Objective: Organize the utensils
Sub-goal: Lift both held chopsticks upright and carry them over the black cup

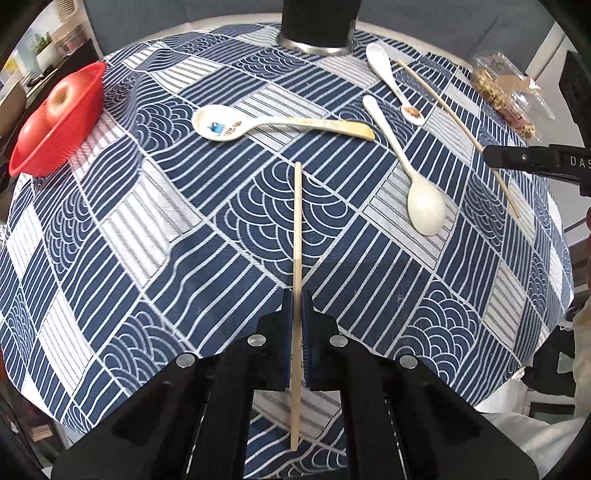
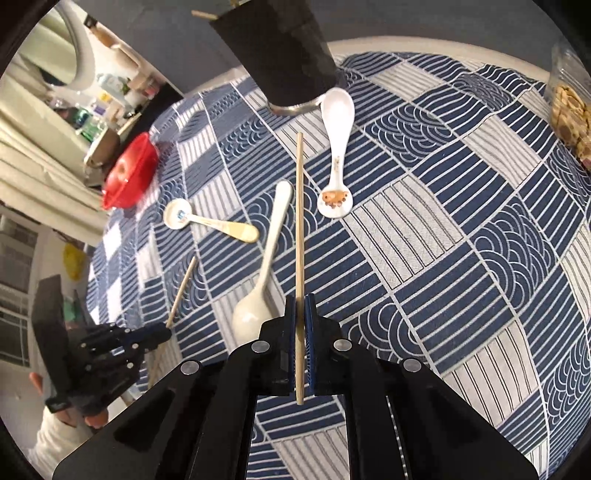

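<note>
My left gripper [image 1: 296,295] is shut on a wooden chopstick [image 1: 297,236] that points forward over the tablecloth. My right gripper [image 2: 300,301] is shut on a second chopstick [image 2: 300,221], which also shows in the left wrist view [image 1: 458,122]. Three spoons lie on the cloth: a cream spoon with a blue print [image 1: 258,125], a plain white spoon [image 1: 406,173] and a white spoon with an orange print [image 1: 391,79]. A black utensil holder [image 1: 317,26] stands at the far edge; in the right wrist view [image 2: 280,51] a stick end juts from its top.
A red basket [image 1: 62,122] with an apple sits at the far left. A clear bag of snacks [image 1: 502,96] lies at the far right. The blue patterned tablecloth [image 1: 184,258] covers the round table. The left gripper shows at the right wrist view's lower left [image 2: 162,330].
</note>
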{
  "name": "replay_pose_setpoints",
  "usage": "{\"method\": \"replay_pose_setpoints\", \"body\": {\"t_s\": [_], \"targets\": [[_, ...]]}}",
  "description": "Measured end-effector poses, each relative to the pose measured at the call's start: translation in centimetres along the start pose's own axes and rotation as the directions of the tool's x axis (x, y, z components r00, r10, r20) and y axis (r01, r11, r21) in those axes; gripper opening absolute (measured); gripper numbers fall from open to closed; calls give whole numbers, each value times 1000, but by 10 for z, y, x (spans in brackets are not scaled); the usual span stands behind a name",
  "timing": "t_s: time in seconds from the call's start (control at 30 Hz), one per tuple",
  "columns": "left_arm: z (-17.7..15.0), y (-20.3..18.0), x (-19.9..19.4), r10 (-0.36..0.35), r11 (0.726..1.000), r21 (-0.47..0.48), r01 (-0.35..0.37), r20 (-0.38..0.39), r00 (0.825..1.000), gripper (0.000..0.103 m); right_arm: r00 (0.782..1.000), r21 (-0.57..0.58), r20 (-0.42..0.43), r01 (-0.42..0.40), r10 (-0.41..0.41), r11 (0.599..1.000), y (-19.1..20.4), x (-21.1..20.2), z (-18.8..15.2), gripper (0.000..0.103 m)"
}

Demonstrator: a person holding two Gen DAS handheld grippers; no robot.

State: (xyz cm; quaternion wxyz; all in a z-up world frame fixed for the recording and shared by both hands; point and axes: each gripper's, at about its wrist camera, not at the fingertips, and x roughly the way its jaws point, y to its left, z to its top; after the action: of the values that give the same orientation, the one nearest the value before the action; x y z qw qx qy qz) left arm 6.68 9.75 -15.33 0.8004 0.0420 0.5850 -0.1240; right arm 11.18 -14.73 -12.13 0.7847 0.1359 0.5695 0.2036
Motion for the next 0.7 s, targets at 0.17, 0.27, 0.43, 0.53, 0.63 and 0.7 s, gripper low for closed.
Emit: {"method": "replay_pose_setpoints", "body": {"t_s": [0.17, 0.27, 0.43, 0.53, 0.63, 0.7], "targets": [[7, 6, -20, 10, 1000, -19, -9, 52, 999, 5, 1000, 83, 28, -2, 0, 997, -15, -15, 5, 5], [15, 9, -31, 4, 1000, -30, -1, 86, 996, 5, 998, 149, 47, -47, 40, 988, -27, -23, 9, 5], [35, 14, -44, 2, 999, -33, 3, 137, 991, 5, 991, 201, 71, -123, 111, 972, -33, -43, 19, 5], [54, 18, -55, -4, 999, -36, 10, 174, 985, 5, 986, 216, 91, -157, 140, 964, -30, -57, 30, 5], [71, 21, -63, -8, 1000, -16, 12, 196, 980, 5, 988, 197, 118, -124, 102, 973, -18, -71, 41, 5], [85, 23, -70, -21, 1000, 13, 18, 214, 977, 5, 989, 182, 132, -95, 71, 979, -12, -78, 48, 5]]}}
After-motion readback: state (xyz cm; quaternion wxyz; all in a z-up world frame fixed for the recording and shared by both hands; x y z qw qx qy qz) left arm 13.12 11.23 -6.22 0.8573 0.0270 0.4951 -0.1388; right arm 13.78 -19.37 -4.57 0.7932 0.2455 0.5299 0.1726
